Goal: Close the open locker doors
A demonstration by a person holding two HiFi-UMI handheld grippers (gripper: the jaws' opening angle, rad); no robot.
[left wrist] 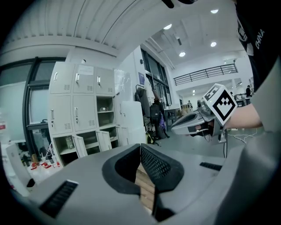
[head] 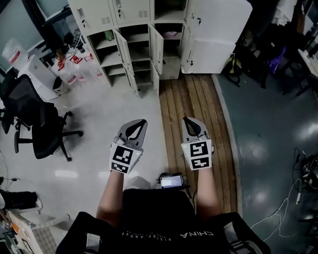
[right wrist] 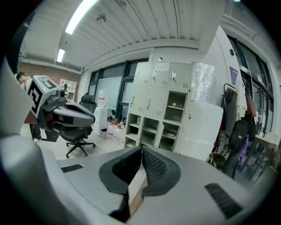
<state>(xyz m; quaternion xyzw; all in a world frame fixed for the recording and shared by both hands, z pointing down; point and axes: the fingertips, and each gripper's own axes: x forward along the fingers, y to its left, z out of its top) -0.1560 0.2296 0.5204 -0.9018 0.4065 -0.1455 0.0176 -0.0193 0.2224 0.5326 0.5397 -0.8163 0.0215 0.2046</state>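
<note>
The locker bank [head: 130,15] stands at twelve o'clock in the head view, well apart from the person, across pale floor and a strip of wooden planking [head: 198,119] that runs towards its right half. A black office chair [head: 35,121] sits off at nine o'clock. I'd judge the step in hand to be the approach: nothing is within reach yet. The next move calls for getting close, then setting a tool against the outer face of the nearest swung-out door and pushing it flat.

The bank is pale cream. Its top row is shut, while several open locker doors [head: 125,57] in the rows below stand swung out towards the room, showing shelves with a few small items on them. I can't count the open ones for certain.

The left tool [head: 142,123] and right tool [head: 188,121] are held out side by side at six o'clock, both clenched, tips together on nothing.
</note>
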